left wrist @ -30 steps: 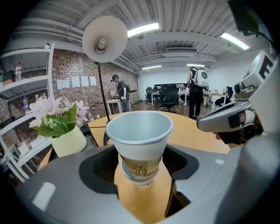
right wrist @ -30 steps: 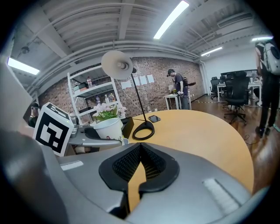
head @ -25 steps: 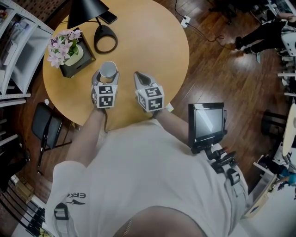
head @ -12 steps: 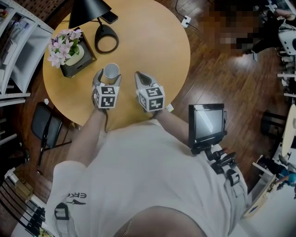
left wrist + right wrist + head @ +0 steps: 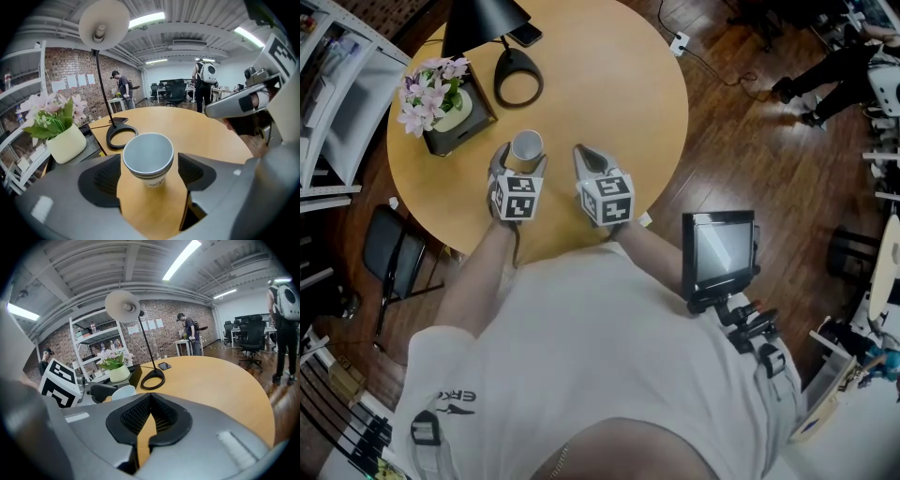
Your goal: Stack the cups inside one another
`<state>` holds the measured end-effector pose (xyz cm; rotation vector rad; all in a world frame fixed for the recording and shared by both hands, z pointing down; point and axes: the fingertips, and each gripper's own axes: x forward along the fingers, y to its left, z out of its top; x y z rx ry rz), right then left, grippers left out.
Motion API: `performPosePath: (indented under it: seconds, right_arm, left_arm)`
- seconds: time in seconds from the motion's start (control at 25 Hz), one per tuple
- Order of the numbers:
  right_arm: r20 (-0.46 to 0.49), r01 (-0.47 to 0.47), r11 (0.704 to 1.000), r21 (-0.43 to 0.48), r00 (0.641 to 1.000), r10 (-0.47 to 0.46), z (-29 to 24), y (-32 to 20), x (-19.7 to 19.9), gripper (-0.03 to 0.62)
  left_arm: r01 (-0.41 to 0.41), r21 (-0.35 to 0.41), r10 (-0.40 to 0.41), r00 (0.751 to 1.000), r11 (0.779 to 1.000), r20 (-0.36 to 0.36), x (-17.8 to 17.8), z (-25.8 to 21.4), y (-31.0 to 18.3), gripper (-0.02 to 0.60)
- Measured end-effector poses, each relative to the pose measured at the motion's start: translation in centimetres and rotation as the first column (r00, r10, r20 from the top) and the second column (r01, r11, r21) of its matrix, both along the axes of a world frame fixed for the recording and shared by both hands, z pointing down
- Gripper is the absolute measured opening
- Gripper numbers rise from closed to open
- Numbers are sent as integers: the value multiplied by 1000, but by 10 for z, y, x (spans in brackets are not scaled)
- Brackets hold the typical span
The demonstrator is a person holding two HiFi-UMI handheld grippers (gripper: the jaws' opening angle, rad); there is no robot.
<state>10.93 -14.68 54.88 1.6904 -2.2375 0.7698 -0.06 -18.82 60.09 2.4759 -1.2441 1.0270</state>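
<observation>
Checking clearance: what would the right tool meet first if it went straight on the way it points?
Likely the bare tabletop just ahead, since the shut right tool tilts downward; beyond that, the lamp's ring base lies roughly in line.

Round wooden desk [image 5: 619, 112] stood on dark plank floor [image 5: 750, 159]. Brick wall [image 5: 75, 61] and white shelves [image 5: 352, 108] at the side, black lamp [image 5: 486, 19] and potted flowers [image 5: 427, 94] on desk, office chairs [image 5: 176, 93] behind, strip lights [image 5: 180, 259] ran overhead.
</observation>
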Motion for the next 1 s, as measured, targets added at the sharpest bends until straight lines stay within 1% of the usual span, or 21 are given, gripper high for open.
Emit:
performPosePath:
  seconds: [0.24,0.48,0.6,0.76,0.88,1.0]
  right_arm:
    - [11,20,1000,11,1000,-20,0,1,-4,14]
    - [28,86,996,24,996,-86,-1,4,-13,14]
    - [35,136,990,26,990,-137,1,7,-18,14]
    - [44,198,980,26,979,-199,5,8,-21,14]
    - [46,237,971,34,970,-239,6,10,-29,14]
    - [48,262,964,47,963,-265,1,15,-37,14]
  left_arm:
    - [34,20,-34,999,999,-12,-10,-5,10,373]
    - [124,46,-123,992,991,-29,-29,-14,29,368]
    - [188,61,-186,982,980,-45,-37,-19,41,348]
    - [265,100,-259,963,959,-70,-38,-37,51,313]
    - [305,145,-293,951,941,-97,-43,-52,59,271]
    - [324,185,-307,944,928,-119,-46,-66,69,225]
